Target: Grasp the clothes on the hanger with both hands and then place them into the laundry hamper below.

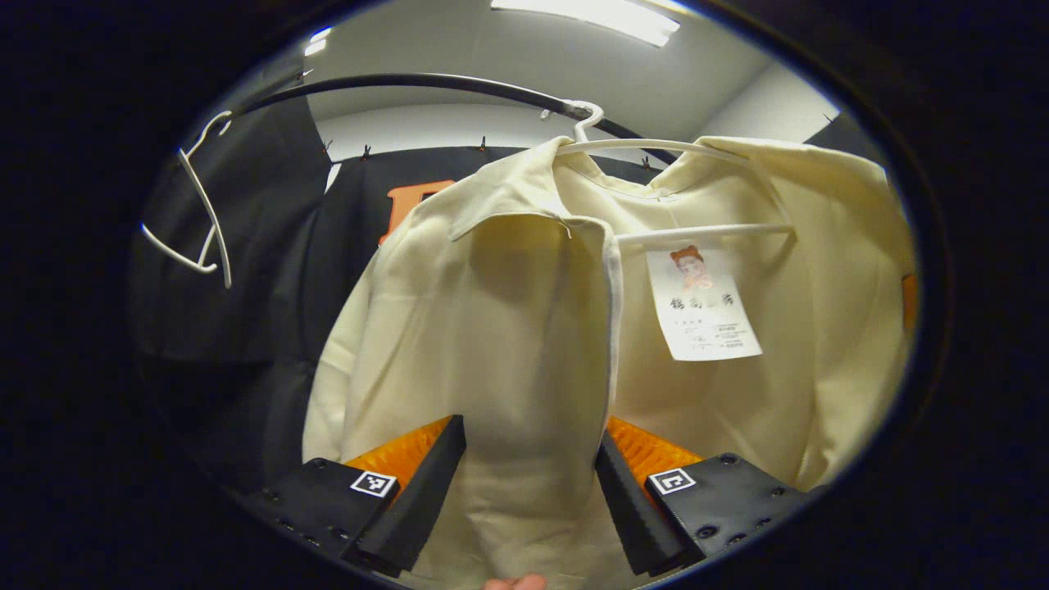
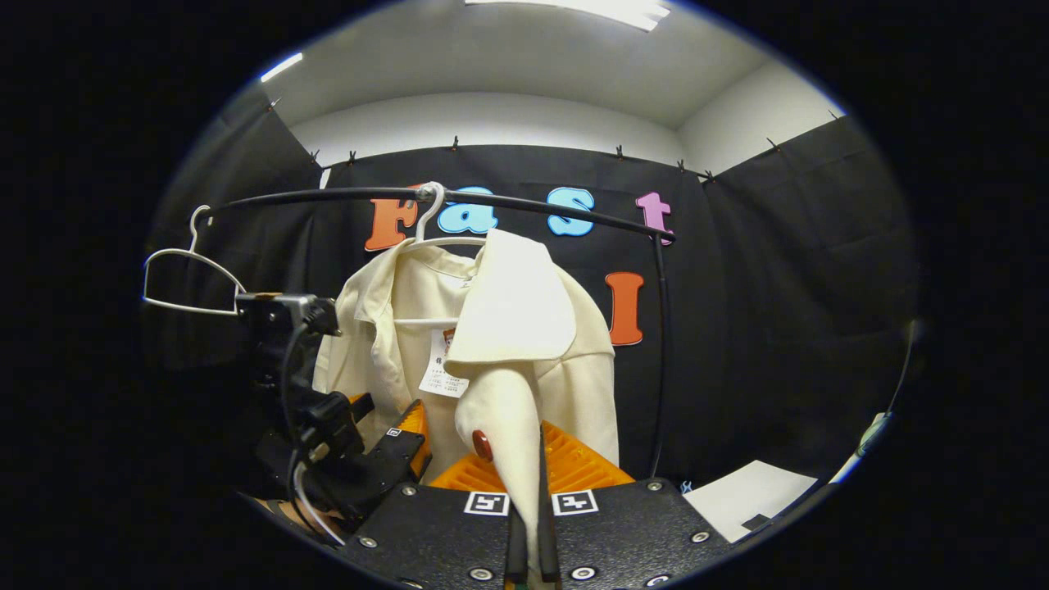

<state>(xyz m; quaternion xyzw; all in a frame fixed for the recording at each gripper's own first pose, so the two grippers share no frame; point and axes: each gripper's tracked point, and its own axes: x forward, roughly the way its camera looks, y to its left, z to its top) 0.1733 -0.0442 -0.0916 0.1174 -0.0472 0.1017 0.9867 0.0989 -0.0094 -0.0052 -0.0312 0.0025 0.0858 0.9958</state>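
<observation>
Cream shirt (image 2: 524,328) hangs on a white hanger (image 1: 656,147) from the black rail (image 2: 533,201); right tool (image 2: 529,524) pinches its front edge, left tool (image 1: 531,459) is spread around cloth.

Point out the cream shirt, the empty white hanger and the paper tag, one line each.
cream shirt (image 1: 508,328), left gripper view, on its front panel.
empty white hanger (image 1: 201,209), left gripper view, on its wire arm by the rail.
paper tag (image 1: 705,307), left gripper view, on its printed face.

1. A cream cloth jacket (image 2: 492,328) hangs on a white plastic hanger (image 2: 426,217) hooked over a black metal rail (image 2: 533,201).
2. An empty white wire hanger (image 2: 184,274) hangs at the rail's left end, well apart from the jacket.
3. The left gripper (image 2: 393,442) sits left of the jacket's front; the right gripper (image 2: 529,492) is before it.
</observation>
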